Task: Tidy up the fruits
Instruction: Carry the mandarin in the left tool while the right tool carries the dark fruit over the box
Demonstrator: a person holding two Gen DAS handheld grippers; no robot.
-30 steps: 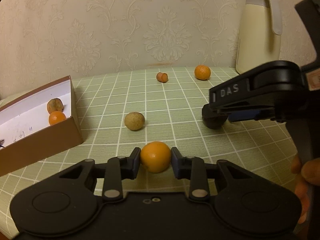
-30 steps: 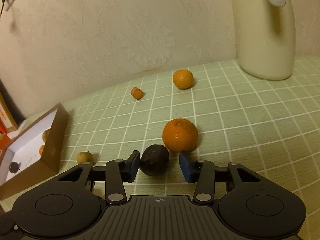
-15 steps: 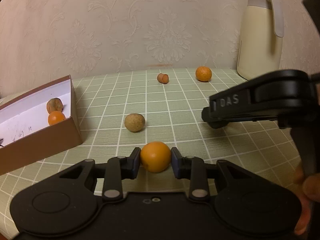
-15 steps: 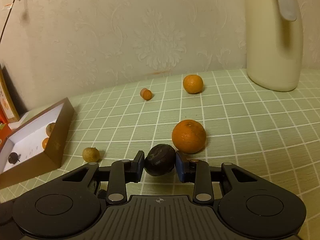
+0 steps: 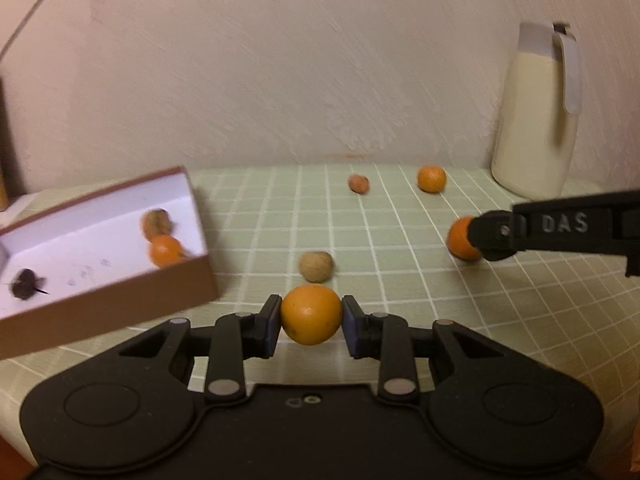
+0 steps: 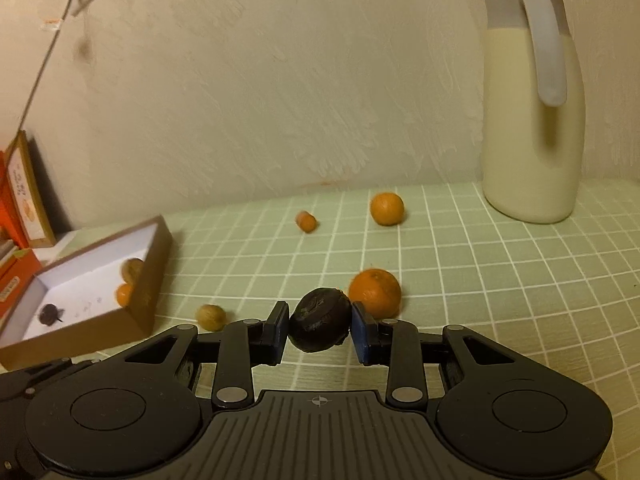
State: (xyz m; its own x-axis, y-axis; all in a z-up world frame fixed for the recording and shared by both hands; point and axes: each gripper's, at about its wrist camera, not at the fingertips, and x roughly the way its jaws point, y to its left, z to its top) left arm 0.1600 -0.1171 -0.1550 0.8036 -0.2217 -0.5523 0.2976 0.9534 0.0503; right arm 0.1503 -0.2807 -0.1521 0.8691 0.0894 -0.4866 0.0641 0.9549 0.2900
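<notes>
My left gripper (image 5: pixel 311 316) is shut on a small orange fruit (image 5: pixel 311 314), held above the green checked tablecloth (image 5: pixel 400 288). My right gripper (image 6: pixel 320 326) is shut on a dark, wrinkled round fruit (image 6: pixel 320 325), also raised off the cloth. A brown box with a white inside (image 5: pixel 100 216) stands at the left and holds a brownish fruit (image 5: pixel 157 222), an orange one (image 5: pixel 166 250) and a dark one (image 5: pixel 25 285). Loose on the cloth lie a tan fruit (image 5: pixel 316 266), a larger orange (image 6: pixel 375 293), a far orange (image 6: pixel 386 209) and a small orange-brown piece (image 6: pixel 306 221).
A cream jug with a grey lid and handle (image 6: pixel 532 120) stands at the back right by the patterned wall. Orange boxes (image 6: pixel 20 208) lean at the far left beyond the brown box. The right gripper's black arm (image 5: pixel 560 228) crosses the left wrist view at the right.
The right gripper's jaws closed on the dark fruit. Both grippers rose with their fruit. The brown box now shows more of its inside in both views.
</notes>
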